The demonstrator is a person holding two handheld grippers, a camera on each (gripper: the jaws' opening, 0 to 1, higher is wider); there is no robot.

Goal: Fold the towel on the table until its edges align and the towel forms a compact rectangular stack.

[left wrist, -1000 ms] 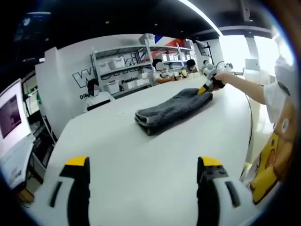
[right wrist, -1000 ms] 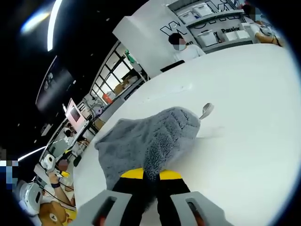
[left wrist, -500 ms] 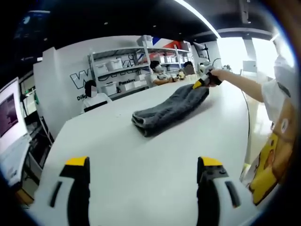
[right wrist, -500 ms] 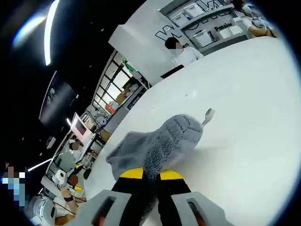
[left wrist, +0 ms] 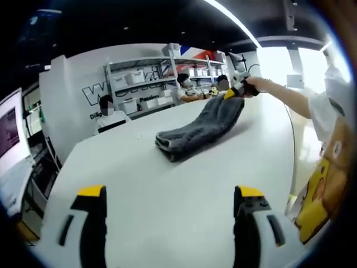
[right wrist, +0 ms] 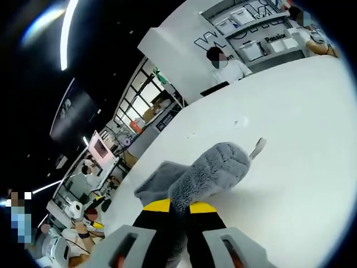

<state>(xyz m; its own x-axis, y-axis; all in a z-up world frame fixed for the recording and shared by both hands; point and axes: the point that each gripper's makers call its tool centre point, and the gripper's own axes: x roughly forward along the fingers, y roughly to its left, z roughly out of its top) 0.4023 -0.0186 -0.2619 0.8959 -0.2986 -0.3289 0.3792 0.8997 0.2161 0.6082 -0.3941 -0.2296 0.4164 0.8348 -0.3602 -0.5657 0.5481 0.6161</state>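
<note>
Towel (left wrist: 198, 129) bunched mid-table (left wrist: 139, 190), far end lifted off table. R gripper (right wrist: 174, 207) clamped on that end, fabric pinched btwn jaws. L gripper (left wrist: 170, 195) spread wide, empty, near table edge, well short of towel. Best to carry lifted end over toward near end w/ low arc, keep pinch tight, match edges before letting go; L should pin near end.

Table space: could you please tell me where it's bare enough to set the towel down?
The white table is bare between the grey towel and the open left gripper. The right gripper pinches one towel end.
</note>
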